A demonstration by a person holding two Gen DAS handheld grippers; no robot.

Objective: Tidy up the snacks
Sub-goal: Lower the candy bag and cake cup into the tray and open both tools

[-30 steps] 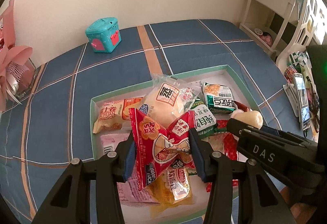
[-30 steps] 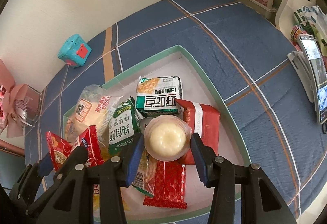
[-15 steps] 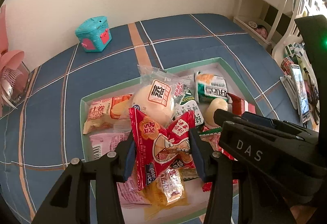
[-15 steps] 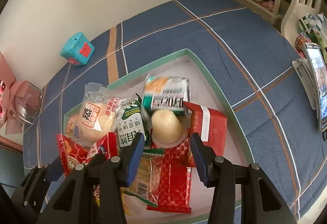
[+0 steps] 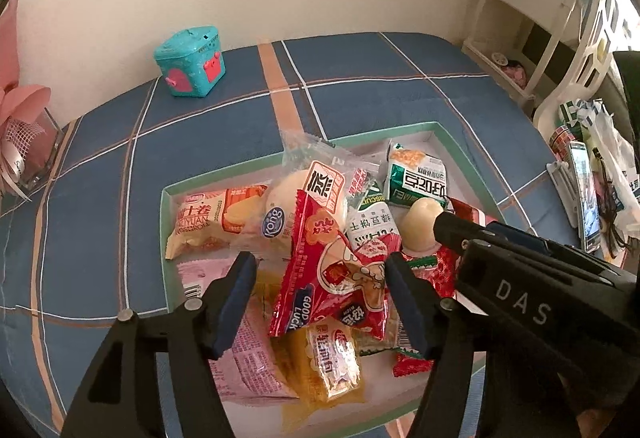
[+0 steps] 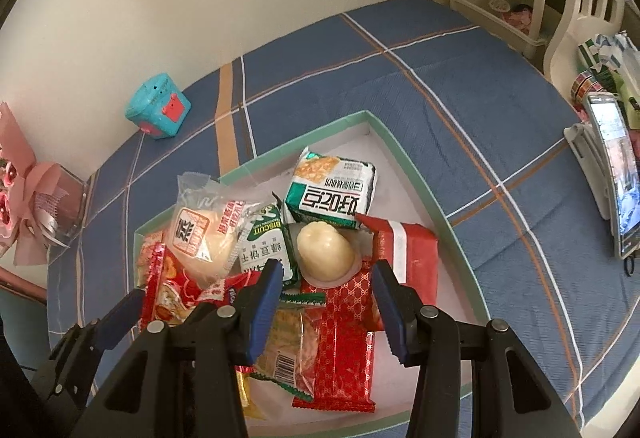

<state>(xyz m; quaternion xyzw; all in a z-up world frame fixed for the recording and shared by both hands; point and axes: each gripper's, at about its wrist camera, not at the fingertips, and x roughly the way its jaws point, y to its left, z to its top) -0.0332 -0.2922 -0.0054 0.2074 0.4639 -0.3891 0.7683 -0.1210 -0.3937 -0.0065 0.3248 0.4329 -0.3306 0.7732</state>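
Left view: my left hand-held gripper (image 5: 320, 288) gapes wide around the red snack packet (image 5: 336, 278), not pinching it.

Right view: my right hand-held gripper (image 6: 326, 292) spread, empty, behind the jelly cup (image 6: 326, 254). Snacks heaped in tray (image 6: 420, 178); sorting remains.

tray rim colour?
Mint green rim on the shallow snack tray, white inside. Clearest in the right wrist view.

Snack packets crowd the near half of the green-rimmed tray (image 6: 404, 158); its far corner floor lies bare. Right gripper (image 5: 448, 226) flanks the left. Blue plaid cloth (image 6: 400, 70) beyond lies open; teal box (image 6: 158, 112) at wall.
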